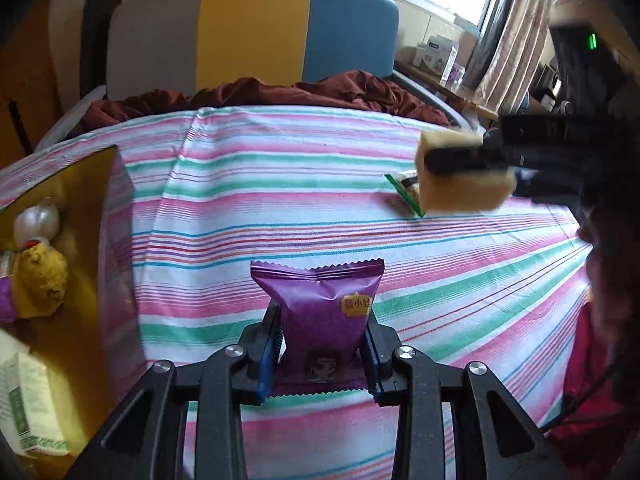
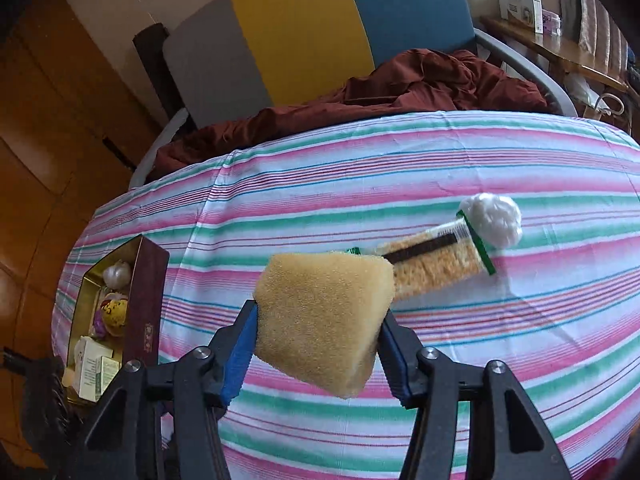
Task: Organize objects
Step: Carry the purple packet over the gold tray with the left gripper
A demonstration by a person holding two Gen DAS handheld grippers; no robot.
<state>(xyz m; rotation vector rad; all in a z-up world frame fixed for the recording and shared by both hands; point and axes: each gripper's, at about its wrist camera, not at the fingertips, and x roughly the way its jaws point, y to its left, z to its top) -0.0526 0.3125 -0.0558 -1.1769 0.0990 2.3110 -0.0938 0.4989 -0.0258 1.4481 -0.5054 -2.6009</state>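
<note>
The left gripper (image 1: 324, 344) pinches a purple snack packet (image 1: 320, 312) by its sides and holds it up above the striped cloth (image 1: 280, 200). The packet stands tall, with its long way pointing away from the claw. The right gripper (image 2: 316, 332) squeezes a yellow sponge (image 2: 324, 316) and holds it in the air too.

The open box (image 1: 92, 208) with the gold inside sits on the left side of the cloth. It lies just to the left of the purple packet, so the left claw is the near one. The sponge is well over to the right, so it has farther to go across the cloth.

A long clear snack pack (image 2: 436, 264) with green ends lies flat on the cloth past the sponge, slanting up to the right, with a white ball (image 2: 494, 220) touching its far end.
</note>
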